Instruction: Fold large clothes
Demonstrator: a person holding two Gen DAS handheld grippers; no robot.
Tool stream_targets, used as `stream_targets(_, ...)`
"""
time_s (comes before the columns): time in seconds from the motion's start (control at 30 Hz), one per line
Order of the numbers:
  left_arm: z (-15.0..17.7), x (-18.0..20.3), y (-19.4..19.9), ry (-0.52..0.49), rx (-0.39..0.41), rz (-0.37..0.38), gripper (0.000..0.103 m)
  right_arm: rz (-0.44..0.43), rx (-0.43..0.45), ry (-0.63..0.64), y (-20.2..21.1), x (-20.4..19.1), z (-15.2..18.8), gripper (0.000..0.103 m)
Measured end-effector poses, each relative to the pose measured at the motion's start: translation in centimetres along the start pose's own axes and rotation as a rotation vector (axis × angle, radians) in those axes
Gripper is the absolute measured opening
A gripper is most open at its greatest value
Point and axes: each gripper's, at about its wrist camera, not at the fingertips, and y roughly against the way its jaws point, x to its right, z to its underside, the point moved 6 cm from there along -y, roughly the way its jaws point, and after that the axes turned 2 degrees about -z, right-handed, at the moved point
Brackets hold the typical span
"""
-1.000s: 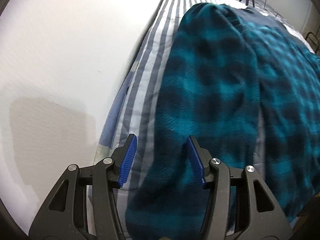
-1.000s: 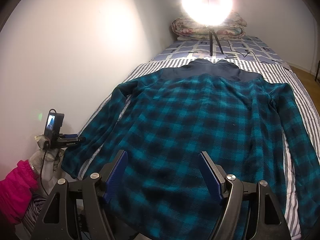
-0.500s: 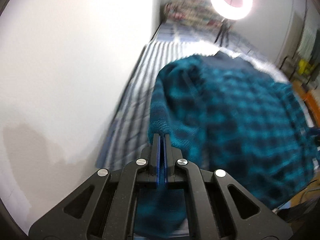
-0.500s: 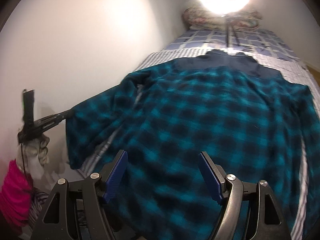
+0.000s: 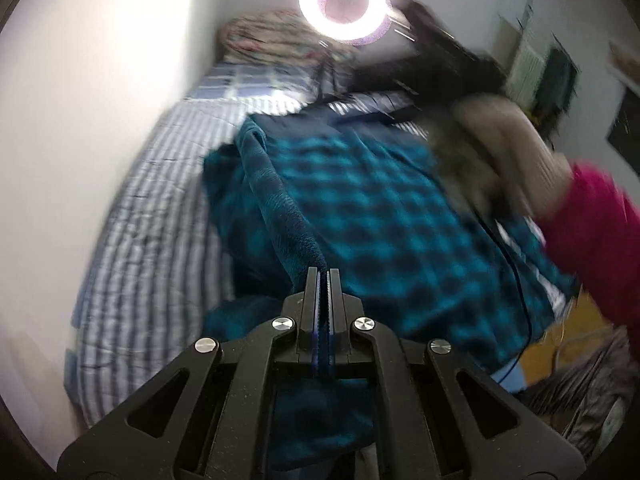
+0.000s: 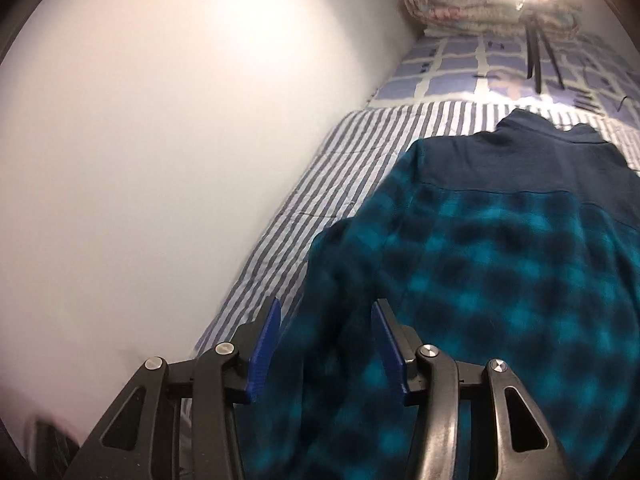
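The left tool (image 5: 323, 276), now clamping the shirt (image 5: 380, 216) sleeve, is lifting it toward 2 o'clock; the right tool (image 6: 326, 320) is closing around the shoulder edge, not yet gripping.

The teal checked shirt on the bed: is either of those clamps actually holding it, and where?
The left gripper is shut on the shirt, pinching a raised fold of its sleeve. The right gripper, jaws just closing, straddles fabric without pressing it.

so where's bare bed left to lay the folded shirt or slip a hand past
Free: the striped sheet strip between the white wall and the plaid shirt, and the checked bedding beyond the collar, up to the tripod legs. Crowded: the shirt covers the bed's middle, and the pile of folded quilts fills the far end.
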Motion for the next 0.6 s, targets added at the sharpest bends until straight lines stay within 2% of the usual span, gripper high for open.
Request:
stream_targets(0.03,0.3,0.5,-0.5,-0.014,-0.015,0.006,0.000,0.003,-0.024,-0.007,-1.3,0.4,-0.5,0.051)
stream_targets(0.13,0.9,1.5,-2.1,-0.038,-0.057,0.013,0.000,0.089,-0.063,-0.019,-3.8,2.0,-1.1,0.053)
stream_targets(0.3,1.4,2.0,-2.4,-0.064,-0.060,-0.003,0.000,0.141,-0.129,-0.105,-7.5,5.0,-0.6,0.052)
stream_targets(0.33,1.5,1.9,-2.4,-0.066,-0.062,-0.002,0.000,0.125,-0.142,-0.123,-8.0,5.3,-0.4,0.033)
stream_targets(0.4,1.7,2.2,-2.6,-0.073,-0.069,-0.002,0.000,0.059,-0.154,-0.160,-8.9,5.4,-0.1,0.005)
stream_targets(0.5,1.9,2.6,-3.1,-0.085,-0.092,0.010,0.000,0.077,-0.091,-0.132,-8.5,5.7,-0.8,0.003)
stream_targets(0.57,2.2,2.8,-3.2,-0.081,-0.112,0.031,0.001,0.167,-0.099,-0.139,-8.6,7.1,-0.4,0.003)
stream_targets(0.6,2.3,2.8,-3.2,-0.072,-0.120,0.044,0.006,0.228,-0.121,-0.147,-8.8,8.3,0.2,0.003)
